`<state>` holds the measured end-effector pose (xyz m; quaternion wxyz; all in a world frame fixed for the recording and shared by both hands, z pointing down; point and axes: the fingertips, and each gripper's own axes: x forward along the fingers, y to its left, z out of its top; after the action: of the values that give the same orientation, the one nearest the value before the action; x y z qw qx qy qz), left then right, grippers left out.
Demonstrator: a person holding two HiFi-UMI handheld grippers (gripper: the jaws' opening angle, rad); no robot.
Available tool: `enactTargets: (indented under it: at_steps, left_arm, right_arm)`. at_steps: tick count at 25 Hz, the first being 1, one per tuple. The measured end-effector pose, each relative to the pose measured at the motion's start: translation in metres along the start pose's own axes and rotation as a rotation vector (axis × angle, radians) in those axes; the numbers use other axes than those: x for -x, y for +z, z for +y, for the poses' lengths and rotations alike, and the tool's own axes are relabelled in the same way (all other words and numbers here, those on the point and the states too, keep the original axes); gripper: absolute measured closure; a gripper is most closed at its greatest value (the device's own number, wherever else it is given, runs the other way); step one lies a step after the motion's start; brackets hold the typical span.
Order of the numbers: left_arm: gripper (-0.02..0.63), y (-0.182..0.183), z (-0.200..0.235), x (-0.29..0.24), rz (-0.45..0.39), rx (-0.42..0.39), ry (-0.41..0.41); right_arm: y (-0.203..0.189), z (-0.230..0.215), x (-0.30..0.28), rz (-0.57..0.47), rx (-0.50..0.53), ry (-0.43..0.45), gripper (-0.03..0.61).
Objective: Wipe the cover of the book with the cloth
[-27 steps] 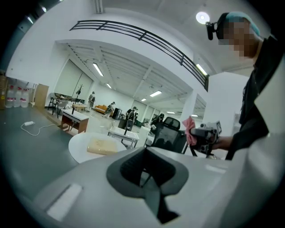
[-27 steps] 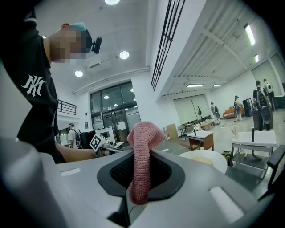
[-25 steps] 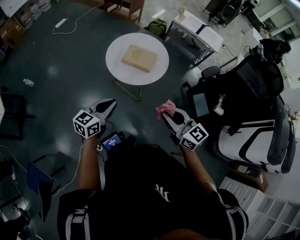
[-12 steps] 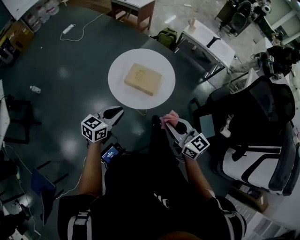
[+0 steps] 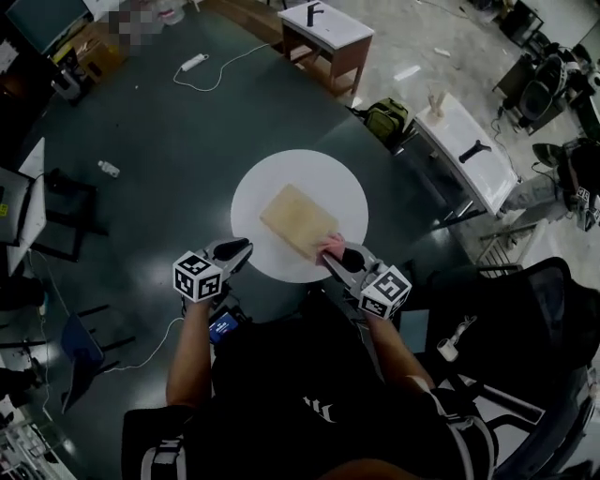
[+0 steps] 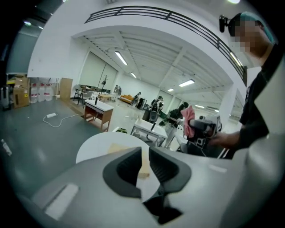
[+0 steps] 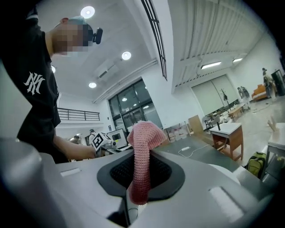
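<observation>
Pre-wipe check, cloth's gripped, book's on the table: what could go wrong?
1. The book lies loose on the table; the left gripper, jaws just opening and empty, isn't bracing it, so a wipe may slide it.
2. Only a narrow fold of cloth sticks out of the right gripper; its jaw tips might scrape the book.

A lab hall, shown by desks [image 5: 328, 26], monitor [image 5: 42, 17], power strip [image 5: 193, 63].

Floor [image 5: 141, 225]: dark grey-green, glossy, with pale reflections.
Counter [image 5: 256, 199]: round, white, in the middle of the floor.
Side table [image 5: 328, 28]: wooden legs, white top, at the far edge.
Long table [image 5: 459, 145]: white, to the right, just beside a green backpack [image 5: 386, 119].
Power strip [image 5: 195, 63]: white, its lead trailing on the floor.
Ceiling: white, with round lamps [image 7: 87, 12] and strip lights [image 6: 121, 58].
Windows [image 7: 122, 109]: tall, dark-framed glazing.
</observation>
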<state>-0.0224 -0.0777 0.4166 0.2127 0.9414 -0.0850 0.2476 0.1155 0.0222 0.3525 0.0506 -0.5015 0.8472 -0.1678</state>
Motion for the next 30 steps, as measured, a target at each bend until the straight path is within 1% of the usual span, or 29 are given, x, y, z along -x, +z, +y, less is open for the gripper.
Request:
enactTargets:
  at_steps: [2, 5, 9, 12, 14, 17, 21, 24, 26, 28, 30]
  left_arm:
    - [0.563, 0.016, 0.009, -0.02, 0.007, -0.007, 0.05]
    - [0.56, 0.022, 0.022, -0.042, 0.035, 0.0, 0.126]
    - [0.54, 0.012, 0.043, -0.061, 0.063, 0.046, 0.179]
    - [0.529, 0.0, 0.069, -0.065, 0.087, 0.077, 0.222]
    - [0.528, -0.009, 0.086, -0.07, 0.103, 0.103, 0.244]
    - [0.514, -0.028, 0.106, -0.09, 0.136, 0.155, 0.248]
    - [0.511, -0.054, 0.135, -0.118, 0.173, 0.205, 0.257]
    - [0.503, -0.073, 0.153, -0.14, 0.22, 0.195, 0.258]
    - [0.499, -0.085, 0.163, -0.151, 0.24, 0.204, 0.241]
    - [0.489, -0.095, 0.169, -0.16, 0.253, 0.218, 0.223]
    - [0.48, -0.104, 0.175, -0.168, 0.276, 0.207, 0.224]
  right_arm:
    - [0.01, -0.035, -0.005, 0.027, 0.023, 0.044, 0.534]
    - [0.013, -0.08, -0.02, 0.095, 0.072, 0.11, 0.534]
    - [0.003, -0.121, -0.05, 0.172, 0.139, 0.198, 0.532]
    - [-0.01, -0.139, -0.08, 0.223, 0.227, 0.238, 0.532]
    - [-0.022, -0.149, -0.099, 0.28, 0.286, 0.27, 0.532]
    - [-0.045, -0.163, -0.125, 0.389, 0.364, 0.311, 0.532]
    - [-0.073, -0.179, -0.162, 0.484, 0.389, 0.334, 0.532]
    - [-0.097, -0.19, -0.185, 0.552, 0.394, 0.342, 0.532]
    - [-0.116, -0.194, -0.2, 0.599, 0.387, 0.353, 0.532]
    - [-0.133, -0.197, -0.214, 0.636, 0.416, 0.362, 0.532]
    - [-0.148, -0.204, -0.226, 0.661, 0.465, 0.366, 0.532]
